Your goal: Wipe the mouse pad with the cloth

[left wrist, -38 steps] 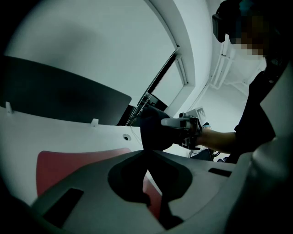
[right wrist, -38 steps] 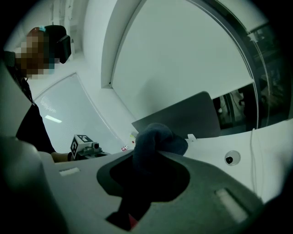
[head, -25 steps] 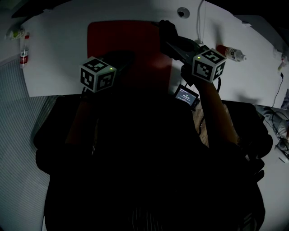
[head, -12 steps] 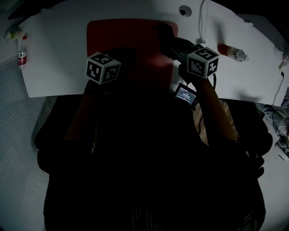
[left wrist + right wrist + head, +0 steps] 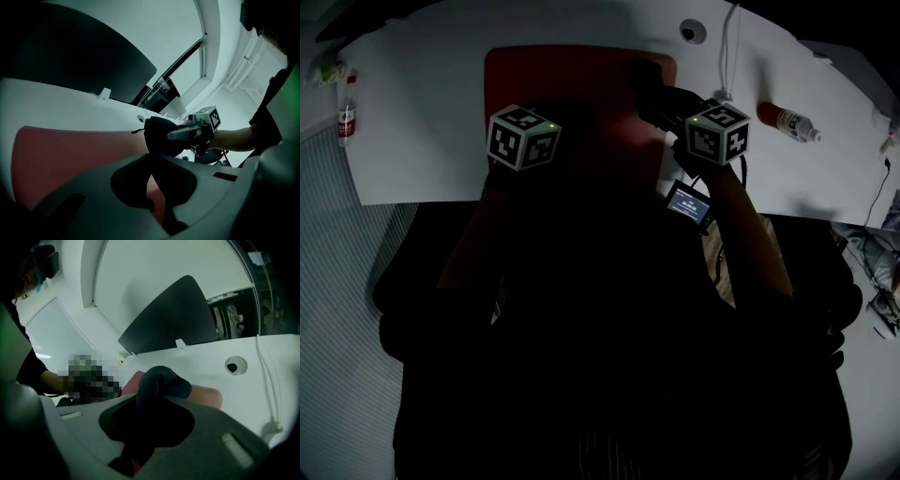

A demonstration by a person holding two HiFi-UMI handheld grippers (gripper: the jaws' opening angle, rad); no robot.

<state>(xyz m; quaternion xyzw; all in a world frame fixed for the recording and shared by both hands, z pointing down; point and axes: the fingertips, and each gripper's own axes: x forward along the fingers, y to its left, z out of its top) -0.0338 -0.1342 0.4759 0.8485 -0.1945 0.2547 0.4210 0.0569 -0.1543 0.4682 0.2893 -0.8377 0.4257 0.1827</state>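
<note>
A red mouse pad (image 5: 581, 94) lies on the white table (image 5: 422, 112); in the left gripper view the mouse pad (image 5: 65, 154) fills the lower left. A dark cloth (image 5: 645, 77) rests bunched on the pad's far right part, and my right gripper (image 5: 651, 92) is shut on it. The right gripper view shows the cloth (image 5: 161, 383) bulging out of the right gripper (image 5: 157, 397). My left gripper (image 5: 562, 114) sits over the pad's middle, its tips together with nothing held. From the left gripper (image 5: 150, 161) I see the cloth (image 5: 159, 136) just ahead.
A red-and-white bottle (image 5: 787, 120) lies on the table to the right, another bottle (image 5: 347, 111) at the far left. A cable hole (image 5: 692, 30) and a white cable (image 5: 727, 52) are at the back. A small lit screen (image 5: 689, 202) hangs under my right wrist.
My left gripper has moved right and farther onto the pad. My right gripper has drawn slightly left and back toward me, dragging the cloth over the pad.
</note>
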